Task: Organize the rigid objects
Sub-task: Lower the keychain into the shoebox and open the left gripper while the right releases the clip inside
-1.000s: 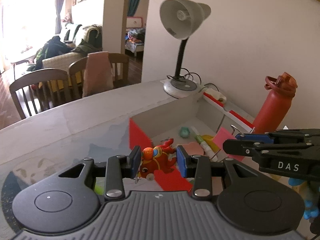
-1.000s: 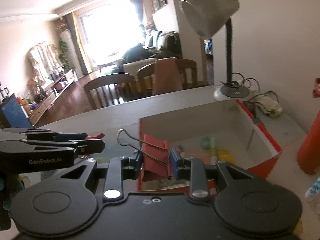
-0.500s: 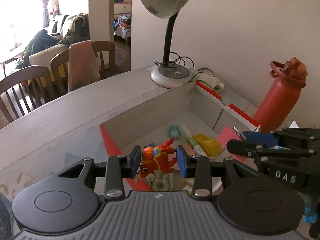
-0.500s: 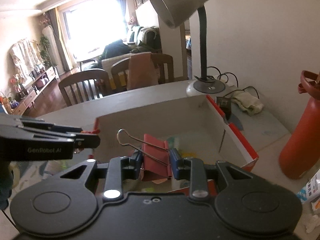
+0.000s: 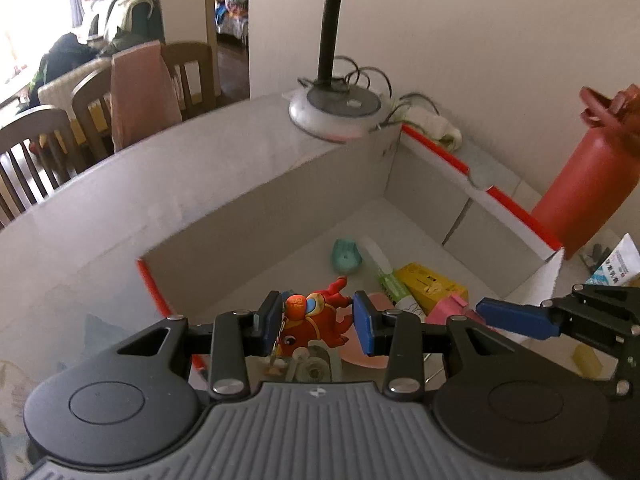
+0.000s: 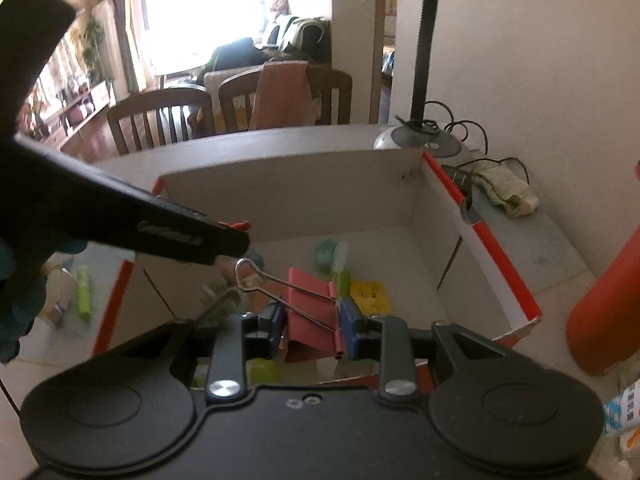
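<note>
The red fish toy (image 5: 316, 326) sits low and centre in the left wrist view, pinched between the blue pads of the left gripper (image 5: 316, 326), whose jaws stand narrow around it. Its round orange head faces lower left and its tail fins reach toward the upper right, so its long axis runs on a diagonal. A mark shows on the head, but it is too small to read.

In the right wrist view the pink binder clip (image 6: 310, 312) is clamped in the right gripper (image 6: 310, 330), low and centre. One wire handle slants to the upper left and ends in a loop; the clip's body stands upright between the pads. Its lower edge is hidden behind the gripper body.

Both hang over the open cardboard box (image 5: 280, 208) with red edges. On its floor lie a teal piece (image 5: 346, 255), a white-and-green tube (image 5: 386, 276) and a yellow carton (image 5: 432, 285) with print too fine to read. A clear wheel-like object beneath the toy is hard to make out.

The left gripper crosses the upper left of the right view; its raised lettering is blurred. At the right edge of the left view a red bottle (image 5: 584, 188) is cut off, and beside it a white tube (image 5: 616, 266) carries blue print, illegible. The desk lamp (image 5: 334, 112) loses its shade past the top edge.
</note>
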